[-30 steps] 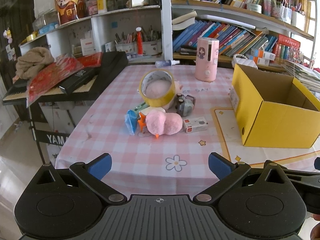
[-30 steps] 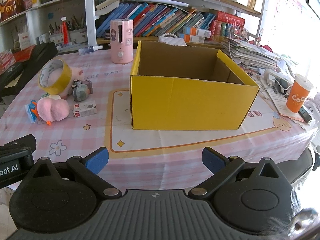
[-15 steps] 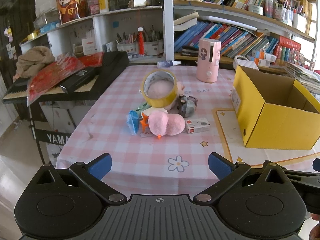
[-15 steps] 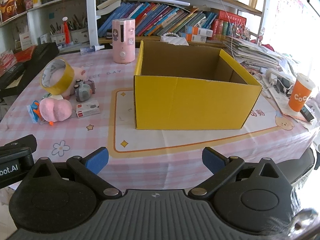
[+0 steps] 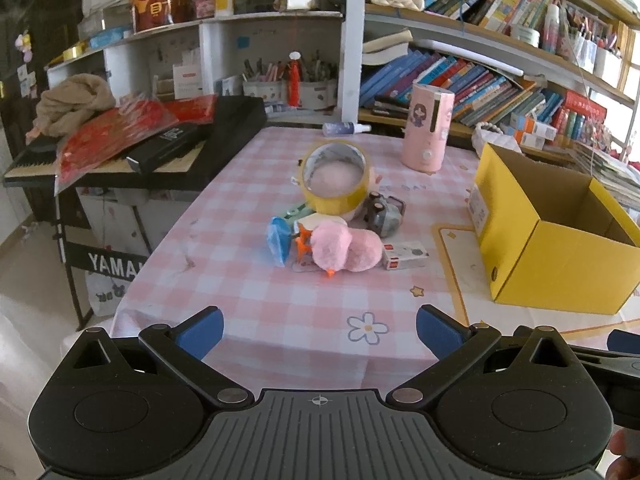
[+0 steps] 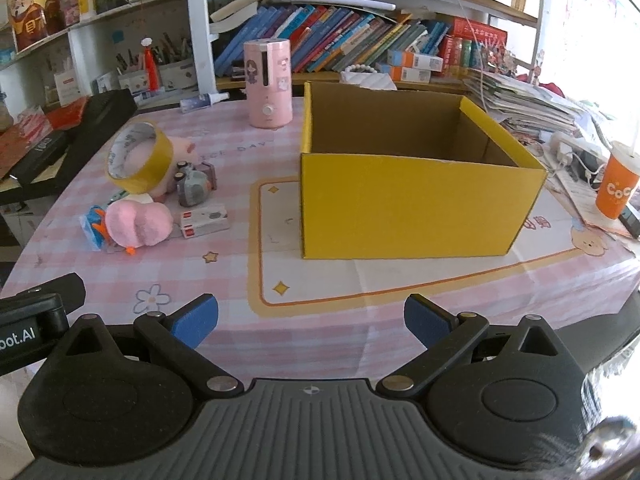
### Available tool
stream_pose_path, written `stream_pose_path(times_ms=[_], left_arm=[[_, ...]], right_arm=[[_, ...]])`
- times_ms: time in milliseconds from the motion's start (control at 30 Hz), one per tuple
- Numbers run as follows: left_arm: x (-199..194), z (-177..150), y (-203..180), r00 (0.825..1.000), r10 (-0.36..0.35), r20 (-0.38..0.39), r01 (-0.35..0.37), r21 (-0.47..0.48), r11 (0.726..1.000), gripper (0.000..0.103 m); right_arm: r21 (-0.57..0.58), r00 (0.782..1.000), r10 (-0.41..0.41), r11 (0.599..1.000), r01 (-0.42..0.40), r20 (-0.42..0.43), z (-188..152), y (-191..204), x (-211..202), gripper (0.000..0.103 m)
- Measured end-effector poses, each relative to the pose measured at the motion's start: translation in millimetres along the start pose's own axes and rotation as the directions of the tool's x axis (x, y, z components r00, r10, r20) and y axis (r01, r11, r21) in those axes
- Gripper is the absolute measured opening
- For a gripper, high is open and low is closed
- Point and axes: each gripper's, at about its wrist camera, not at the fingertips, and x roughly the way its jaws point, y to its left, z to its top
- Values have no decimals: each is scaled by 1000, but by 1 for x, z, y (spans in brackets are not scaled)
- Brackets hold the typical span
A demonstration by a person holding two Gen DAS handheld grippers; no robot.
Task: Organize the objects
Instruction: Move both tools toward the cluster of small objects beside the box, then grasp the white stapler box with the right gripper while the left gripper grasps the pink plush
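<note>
A pile of small objects sits mid-table: a pink plush toy (image 5: 344, 249), a yellow tape roll (image 5: 335, 181) leaning upright, a blue packet (image 5: 278, 240), a small white and red box (image 5: 405, 255) and a grey toy (image 5: 385, 213). An open yellow cardboard box (image 5: 560, 256) stands to their right; it shows in the right wrist view (image 6: 416, 200) and looks empty. My left gripper (image 5: 319, 330) is open and empty, near the table's front edge, short of the pile. My right gripper (image 6: 311, 320) is open and empty, in front of the box.
A pink cylinder appliance (image 6: 269, 84) stands at the back of the table. A black keyboard (image 5: 168, 148) with red packets lies left. Bookshelves (image 6: 360, 40) line the back. An orange cup (image 6: 616, 188) and papers sit at the right.
Both views have shifted slightly: the pile and the box sit a little further right than a second ago. Both grippers stay open and empty.
</note>
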Motion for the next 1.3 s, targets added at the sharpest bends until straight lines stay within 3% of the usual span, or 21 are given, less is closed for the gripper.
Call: stream_pose_path(times_ms=[300, 400, 567, 800, 1000, 1133, 1300], left_arm=[[-3, -1, 30, 1000, -10, 14, 11, -101, 995, 103], [-3, -1, 34, 1000, -6, 24, 9, -115, 993, 103], [-1, 4, 41, 998, 11, 63, -3, -130, 992, 103], [17, 22, 55, 997, 47, 56, -36, -194, 980, 103], [36, 31, 58, 996, 78, 45, -67, -210, 975, 103], [51, 37, 58, 996, 87, 32, -78, -220, 972, 103], [66, 43, 59, 995, 101, 13, -95, -226, 970, 103]], right_arm=[[-67, 995, 99, 993, -99, -3, 1, 24, 2, 97], [-119, 982, 187, 975, -185, 2, 1, 36, 1, 96], [-186, 973, 232, 956, -225, 17, 9, 53, 6, 96], [-220, 965, 263, 941, -256, 6, 26, 64, 28, 91], [-268, 953, 302, 918, -292, -3, 42, 72, 54, 72], [-278, 948, 316, 909, -311, -27, 53, 78, 78, 72], [-305, 970, 244, 923, -237, -14, 63, 85, 110, 71]])
